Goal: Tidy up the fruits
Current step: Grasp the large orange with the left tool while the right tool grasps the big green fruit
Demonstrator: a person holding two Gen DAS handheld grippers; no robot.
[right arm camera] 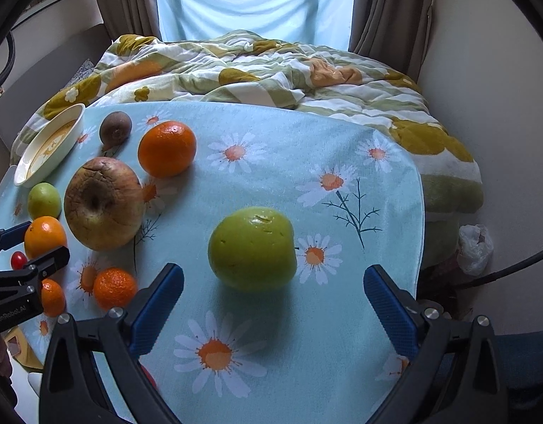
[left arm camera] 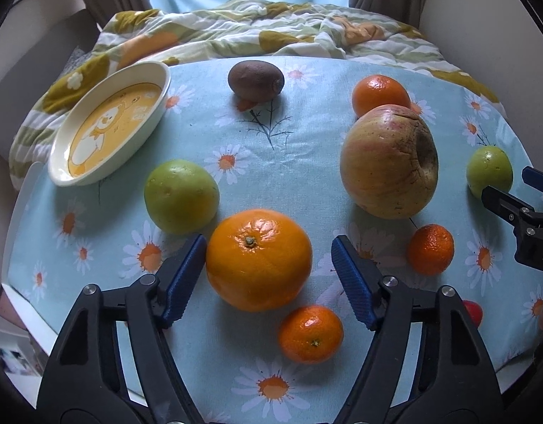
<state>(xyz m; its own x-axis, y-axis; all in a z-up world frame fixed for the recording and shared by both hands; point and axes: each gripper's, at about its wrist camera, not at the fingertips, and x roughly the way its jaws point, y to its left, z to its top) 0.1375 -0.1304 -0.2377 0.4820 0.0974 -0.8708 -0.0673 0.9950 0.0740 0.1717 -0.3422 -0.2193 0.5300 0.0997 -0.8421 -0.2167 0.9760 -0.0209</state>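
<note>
A big orange (left arm camera: 259, 259) sits on the daisy tablecloth between the blue pads of my left gripper (left arm camera: 268, 243). The left pad is at its skin and the right pad stands off with a gap, so the gripper is open. My right gripper (right arm camera: 273, 271) is open wide, and a green apple (right arm camera: 252, 247) rests just ahead of its fingers, touching neither. Around them lie a large wrinkled apple (left arm camera: 388, 160), another green fruit (left arm camera: 181, 196), a kiwi (left arm camera: 255, 79), a tangerine (left arm camera: 381, 95) and two smaller ones (left arm camera: 311, 334) (left arm camera: 430, 249). An empty oval dish (left arm camera: 70, 176) is tilted at the far left.
A red cherry tomato (left arm camera: 473, 311) lies near the right finger of the left gripper. A rumpled quilt (right arm camera: 271, 67) covers the bed behind the table. The cloth's right edge (right arm camera: 418, 212) drops off near a white bag (right arm camera: 474, 249) on the floor.
</note>
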